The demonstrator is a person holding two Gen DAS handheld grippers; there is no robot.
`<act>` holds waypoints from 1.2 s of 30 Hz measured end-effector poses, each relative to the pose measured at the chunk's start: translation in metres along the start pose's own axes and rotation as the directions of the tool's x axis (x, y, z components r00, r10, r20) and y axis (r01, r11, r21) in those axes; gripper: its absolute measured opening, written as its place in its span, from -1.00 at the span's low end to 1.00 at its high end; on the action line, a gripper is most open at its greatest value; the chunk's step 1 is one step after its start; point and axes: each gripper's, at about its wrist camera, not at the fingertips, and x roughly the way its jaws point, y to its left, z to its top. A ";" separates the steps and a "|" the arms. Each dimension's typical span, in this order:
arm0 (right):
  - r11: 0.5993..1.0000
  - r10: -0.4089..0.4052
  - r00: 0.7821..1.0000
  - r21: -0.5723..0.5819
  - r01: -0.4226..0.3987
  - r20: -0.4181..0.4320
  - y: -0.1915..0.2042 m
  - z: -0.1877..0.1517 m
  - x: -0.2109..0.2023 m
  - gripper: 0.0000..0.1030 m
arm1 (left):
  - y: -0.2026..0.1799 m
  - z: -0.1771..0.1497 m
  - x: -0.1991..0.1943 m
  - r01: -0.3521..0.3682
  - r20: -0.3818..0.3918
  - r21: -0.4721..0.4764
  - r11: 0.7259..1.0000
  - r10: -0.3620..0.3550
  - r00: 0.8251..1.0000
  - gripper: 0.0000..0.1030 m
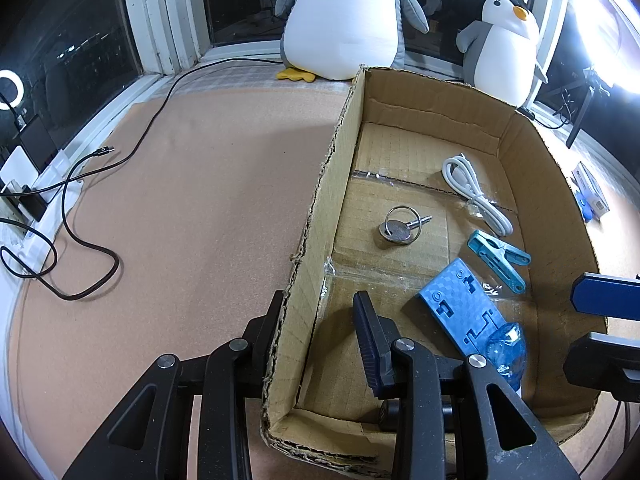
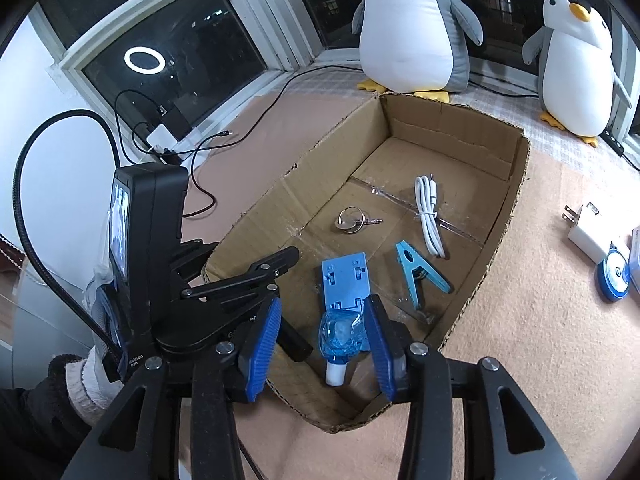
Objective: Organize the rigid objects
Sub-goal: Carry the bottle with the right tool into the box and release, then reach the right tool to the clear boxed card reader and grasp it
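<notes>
left gripper (image 1: 320, 320) jaws wide apart | right gripper (image 2: 322, 336) jaws wide apart

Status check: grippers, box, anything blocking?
Left gripper open, straddling the box wall. Right gripper open over the blue bottle in the box. Nothing blocking.

2 plush penguins (image 2: 412, 28), 1 cardboard box (image 2: 516, 184), 1 white cable (image 2: 428, 216), 1 blue clip (image 2: 418, 276), 1 key ring (image 2: 352, 220)
</notes>
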 end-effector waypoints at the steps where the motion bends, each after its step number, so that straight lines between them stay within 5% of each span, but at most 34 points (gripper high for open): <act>1: 1.000 0.000 1.000 0.002 0.000 0.001 0.000 0.000 0.000 -0.23 | 0.000 0.000 0.000 0.000 0.000 0.000 1.000 0.000 1.000 -0.32; 13: 0.997 -0.034 0.997 0.064 0.029 0.067 -0.023 0.004 -0.027 -0.07 | 0.000 0.000 0.000 0.000 0.000 0.000 1.000 0.000 1.000 -0.31; 21: 0.978 -0.139 0.984 0.174 0.118 0.114 -0.072 0.006 -0.056 0.11 | 0.001 0.000 0.000 -0.004 0.001 0.005 1.000 0.004 1.000 -0.31; 36: 0.839 -0.371 0.928 0.446 0.313 0.046 -0.202 0.002 -0.088 0.35 | 0.001 0.000 0.000 -0.004 0.002 0.005 1.000 0.004 1.000 -0.31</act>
